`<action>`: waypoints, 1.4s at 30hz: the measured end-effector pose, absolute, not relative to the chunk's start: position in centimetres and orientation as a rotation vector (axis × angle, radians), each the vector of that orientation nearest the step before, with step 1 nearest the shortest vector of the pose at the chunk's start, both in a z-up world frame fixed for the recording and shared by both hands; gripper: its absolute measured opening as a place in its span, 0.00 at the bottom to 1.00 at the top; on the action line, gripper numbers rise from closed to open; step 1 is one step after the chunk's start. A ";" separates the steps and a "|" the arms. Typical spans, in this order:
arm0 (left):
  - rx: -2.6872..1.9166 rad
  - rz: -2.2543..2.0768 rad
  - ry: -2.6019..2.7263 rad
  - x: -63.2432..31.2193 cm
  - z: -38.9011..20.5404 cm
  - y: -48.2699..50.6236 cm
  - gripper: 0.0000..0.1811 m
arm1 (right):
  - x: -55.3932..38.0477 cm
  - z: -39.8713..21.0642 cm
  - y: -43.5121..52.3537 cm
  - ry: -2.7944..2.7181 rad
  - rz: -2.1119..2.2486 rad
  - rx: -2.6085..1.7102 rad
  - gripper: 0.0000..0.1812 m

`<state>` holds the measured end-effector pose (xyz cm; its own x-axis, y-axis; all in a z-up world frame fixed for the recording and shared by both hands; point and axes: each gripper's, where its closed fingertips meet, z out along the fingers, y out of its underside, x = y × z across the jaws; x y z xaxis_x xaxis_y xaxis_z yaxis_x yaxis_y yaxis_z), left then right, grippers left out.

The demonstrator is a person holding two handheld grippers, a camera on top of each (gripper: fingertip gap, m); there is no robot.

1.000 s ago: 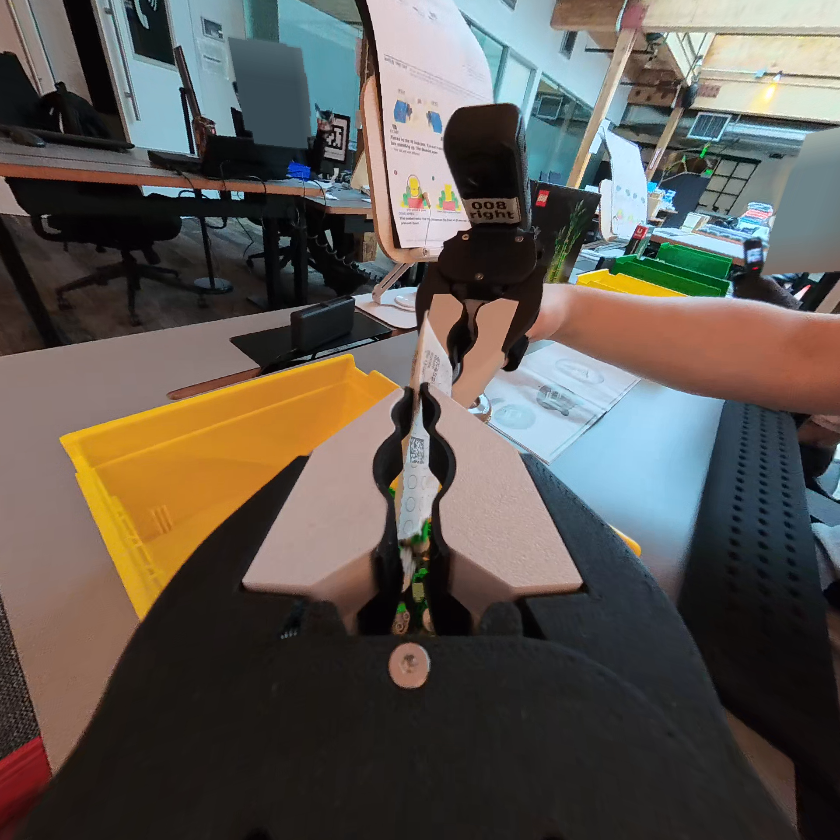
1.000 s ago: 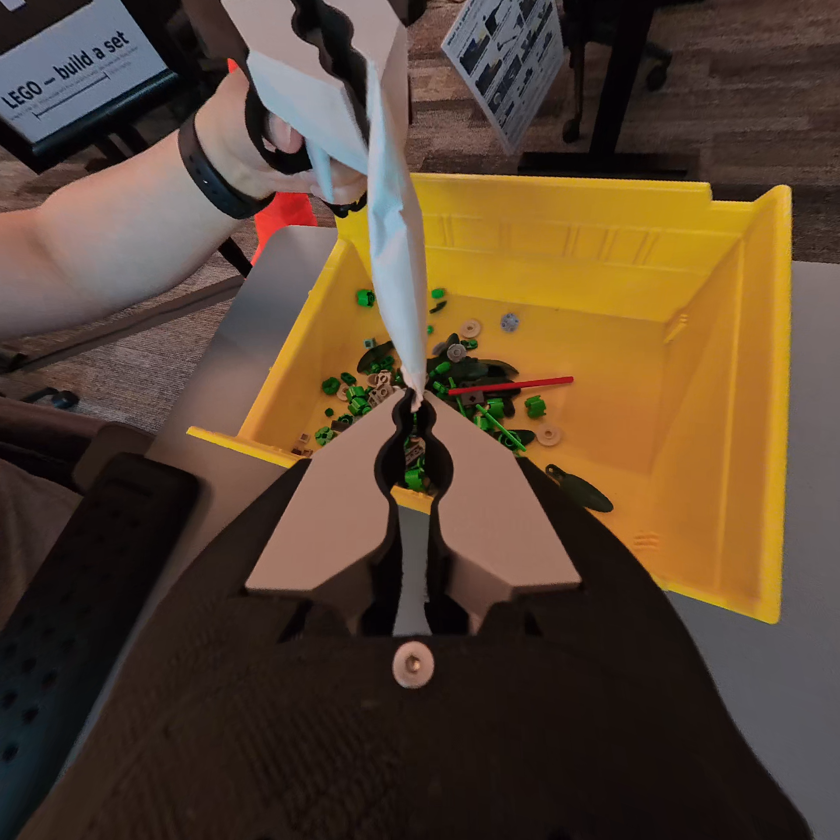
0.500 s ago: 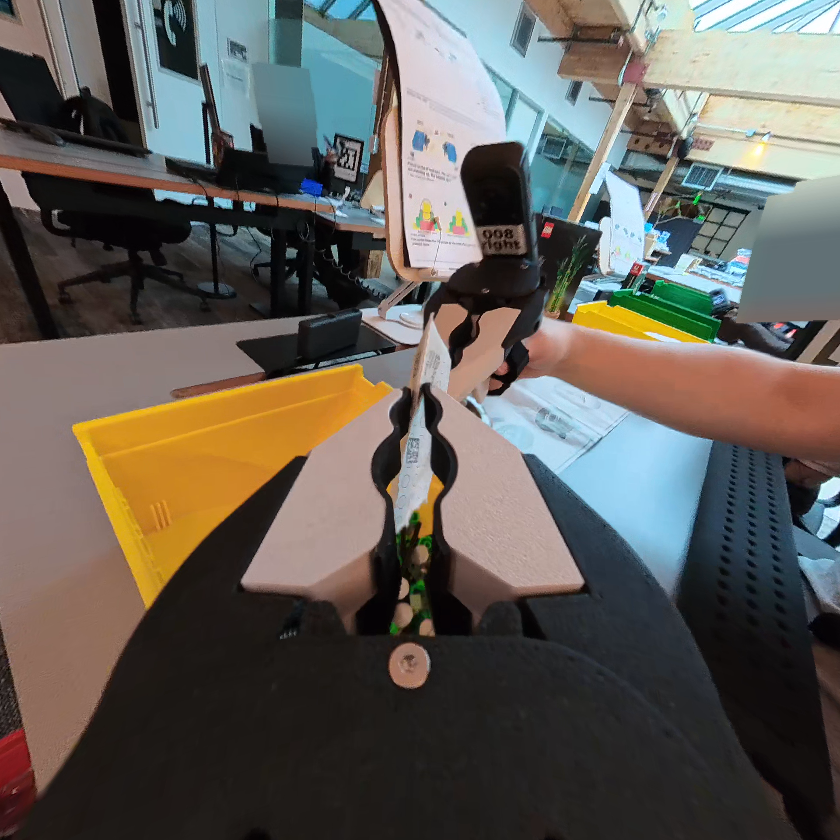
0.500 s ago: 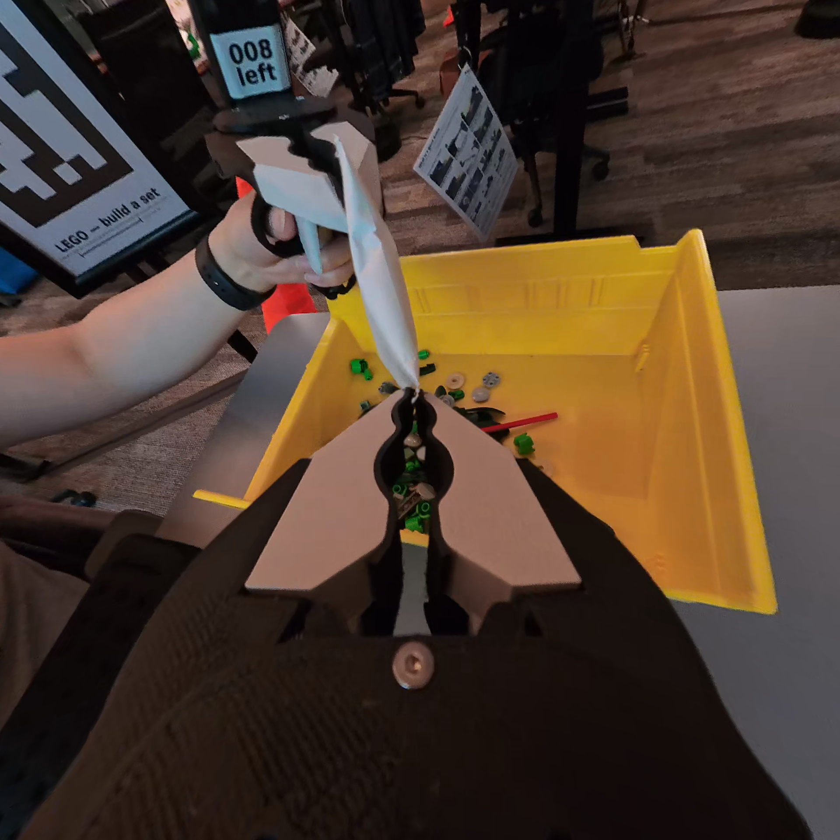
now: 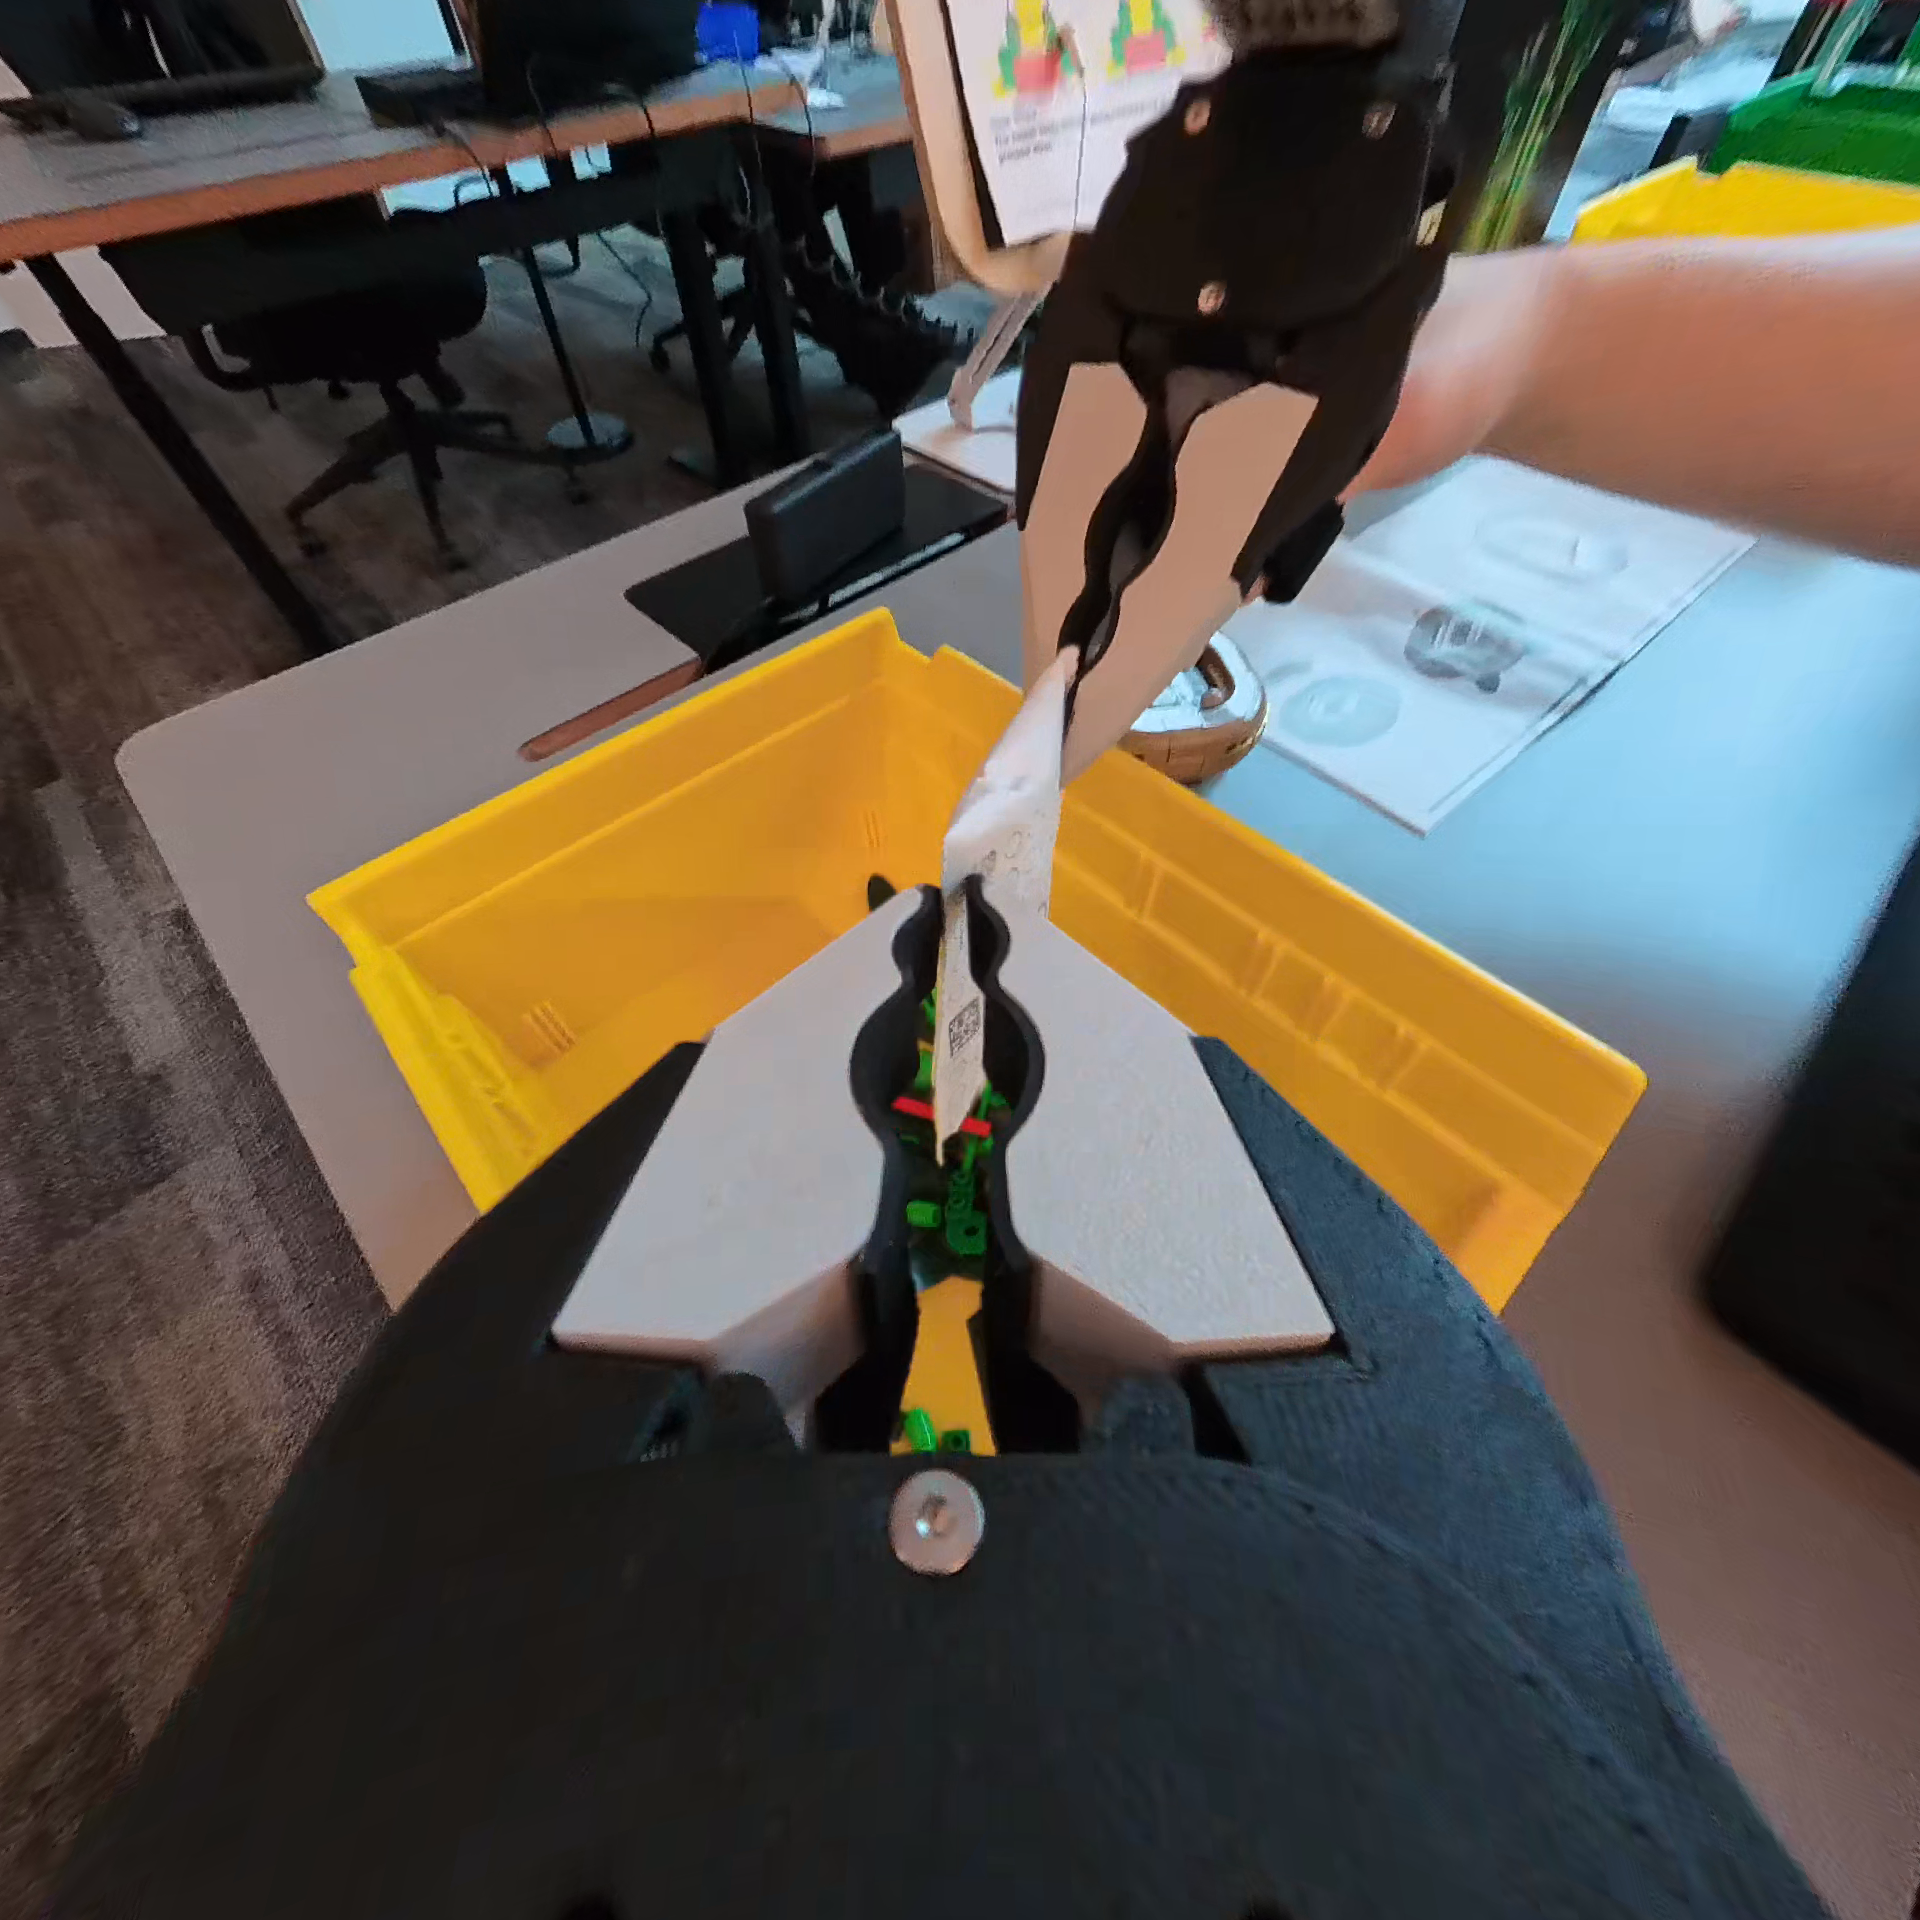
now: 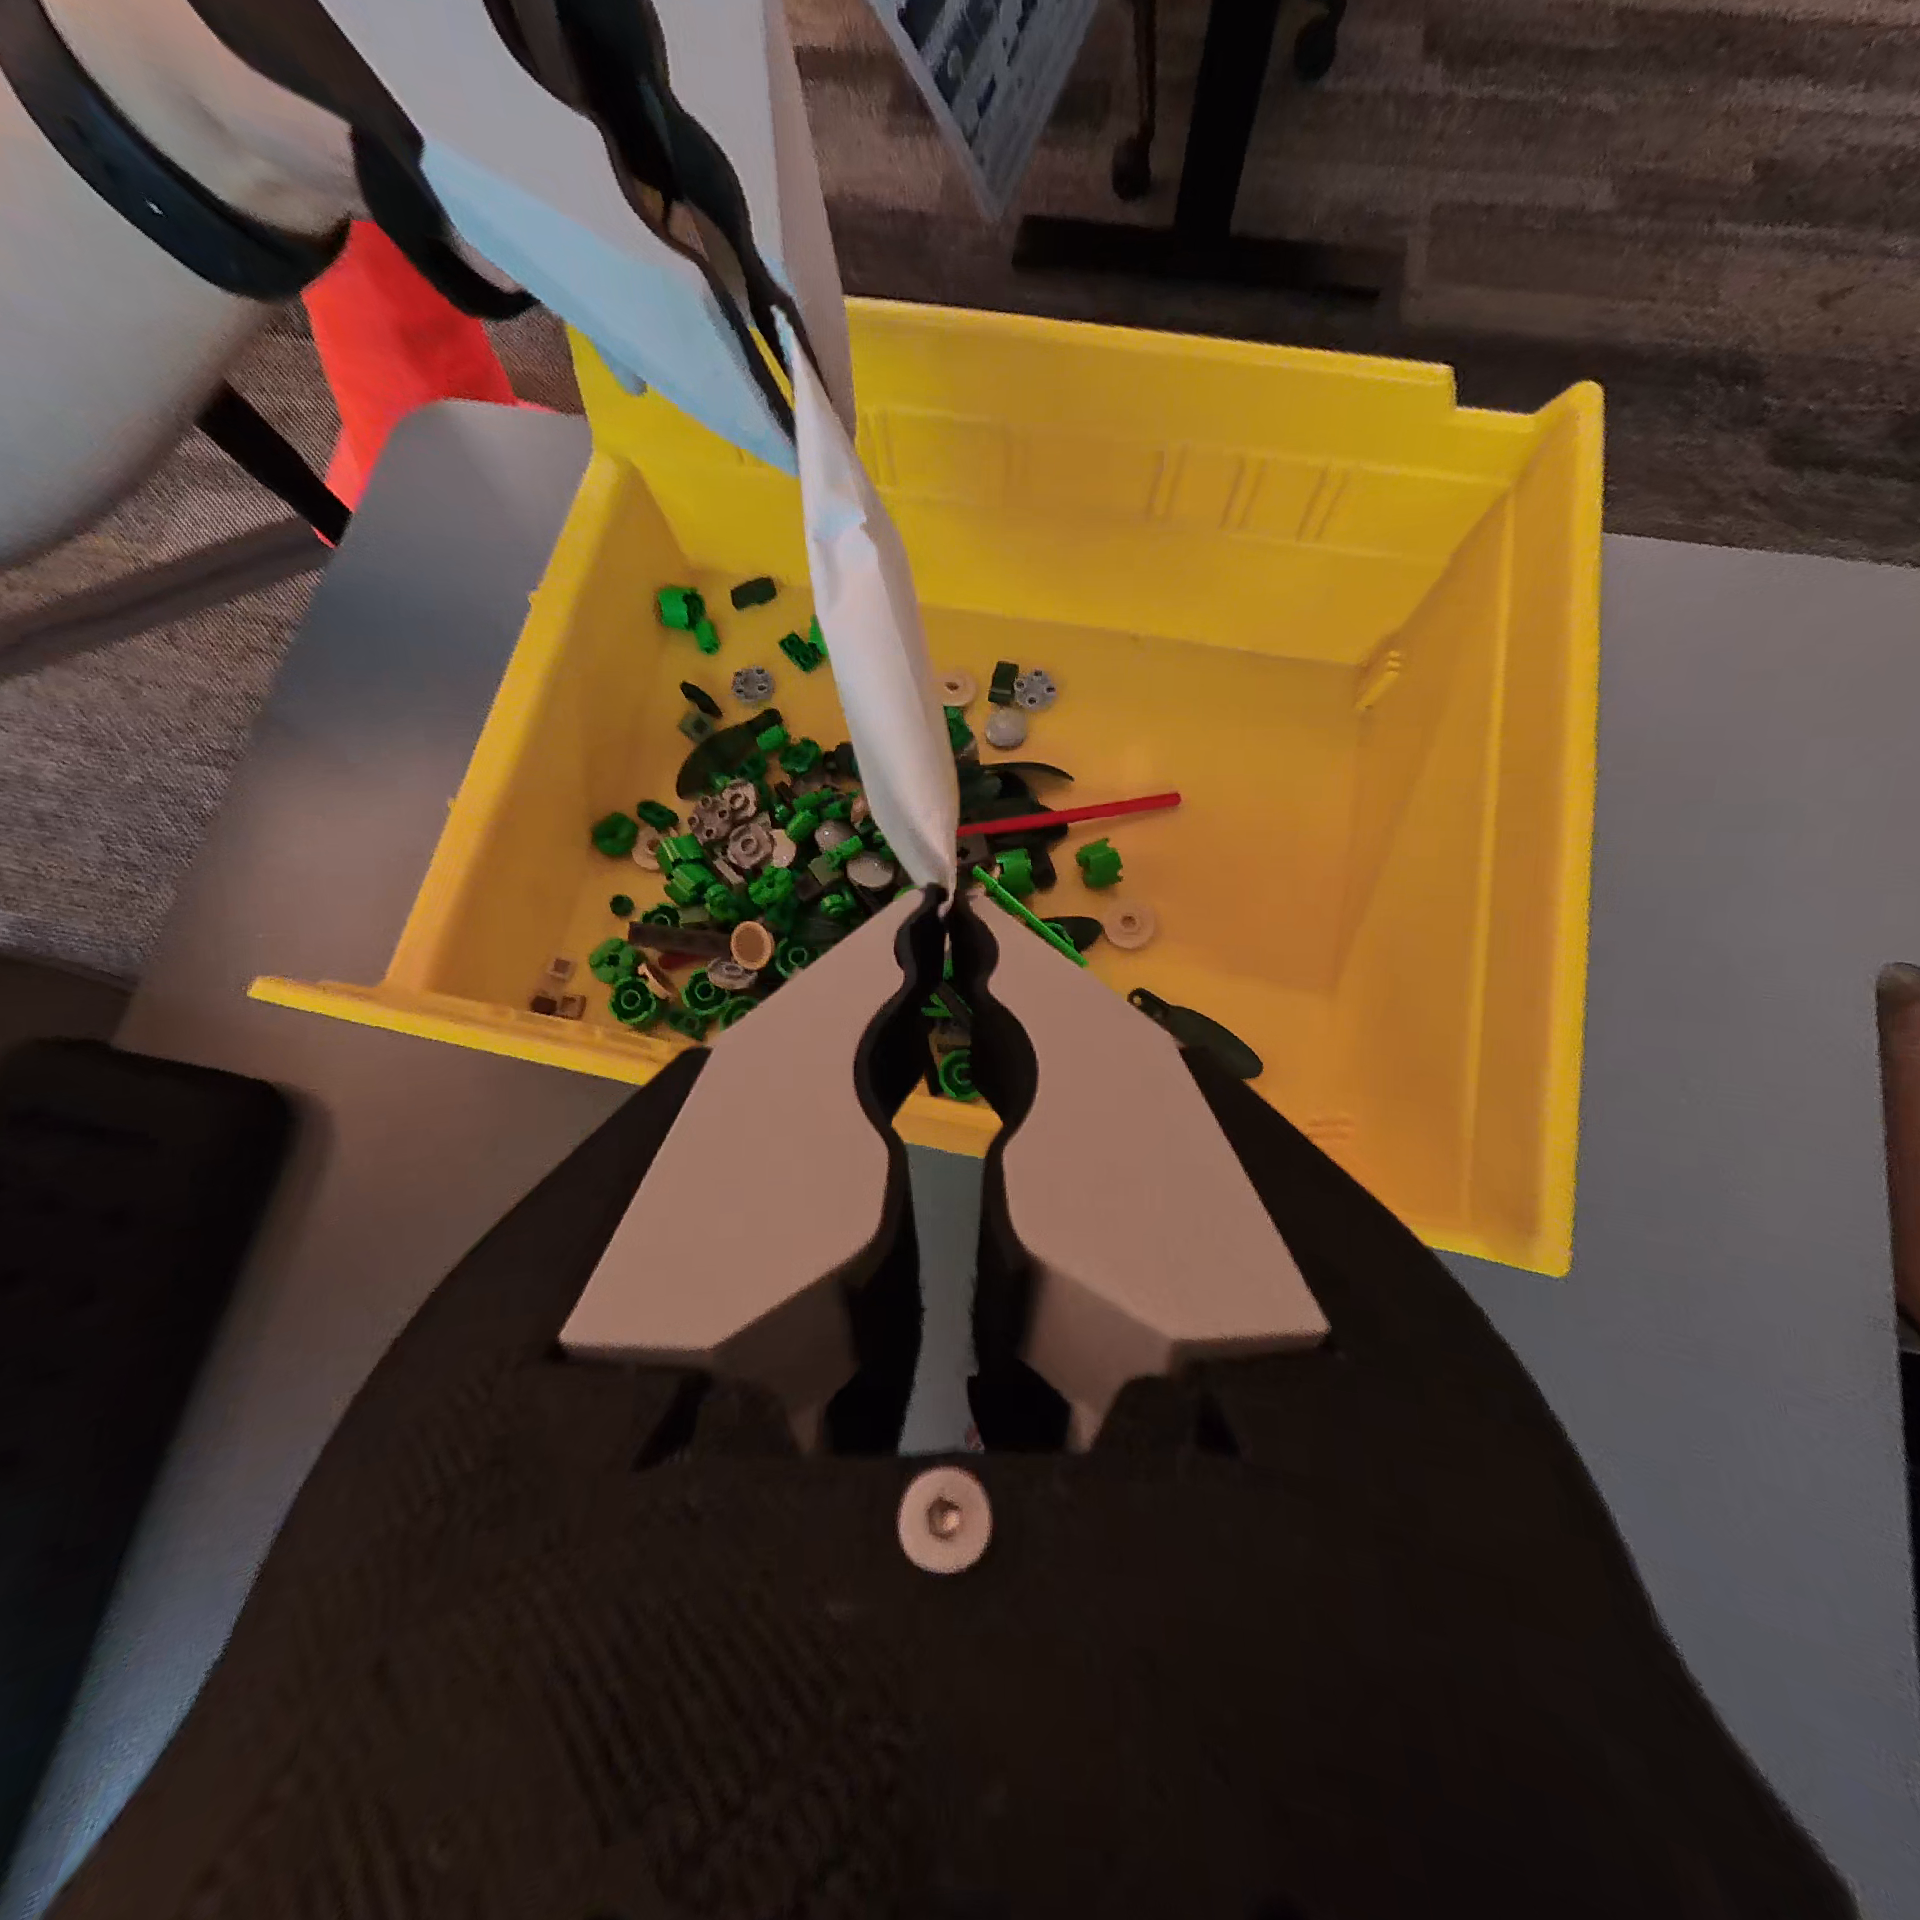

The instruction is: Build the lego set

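White crinkled paper bag (image 6: 883, 675) taut between both grippers, above yellow bin (image 6: 1455, 831).

Since half a second ago the left gripper (image 5: 956, 894) has tilted downward, bringing the yellow bin (image 5: 1351, 997) interior and worktop (image 5: 1714, 790) into fuller view. The right gripper (image 5: 1070, 665) now appears nearer. More green and grey pieces (image 6: 748, 831) lie heaped in the bin beneath the white bag (image 6: 883, 707).
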<state>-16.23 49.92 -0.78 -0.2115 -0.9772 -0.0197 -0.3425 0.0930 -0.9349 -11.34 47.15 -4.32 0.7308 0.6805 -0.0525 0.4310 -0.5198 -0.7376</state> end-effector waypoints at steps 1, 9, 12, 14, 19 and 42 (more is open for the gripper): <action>-1.318 -1.118 1.679 -16.3 -1.0 49.7 0.01 | -11.2 -4.4 47.1 -0.847 0.417 -2.206 0.00; -1.272 -1.002 1.745 -16.3 -1.4 49.0 0.00 | -11.0 -4.5 46.7 -0.891 0.385 -2.218 0.00; -1.252 -0.994 1.719 -16.4 -1.0 49.2 0.00 | -11.4 -4.0 46.4 -0.894 0.432 -2.201 0.01; -1.226 -0.961 1.710 -16.6 -0.9 49.5 0.00 | -11.1 -3.3 46.7 -0.888 0.384 -2.167 0.09; -1.169 -1.014 1.675 -17.0 0.0 49.0 0.00 | -10.7 -1.5 47.1 -0.909 0.312 -2.088 0.07; -1.237 -1.025 1.603 -16.8 -0.2 50.0 0.00 | -11.0 -1.3 47.3 -0.880 0.351 -2.071 0.00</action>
<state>-16.80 50.02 -0.23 -0.1549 -0.9785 -0.1360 -0.2869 0.1762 -0.9416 -11.00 47.30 -1.28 0.7145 0.6968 0.0628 0.4624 -0.4030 -0.7898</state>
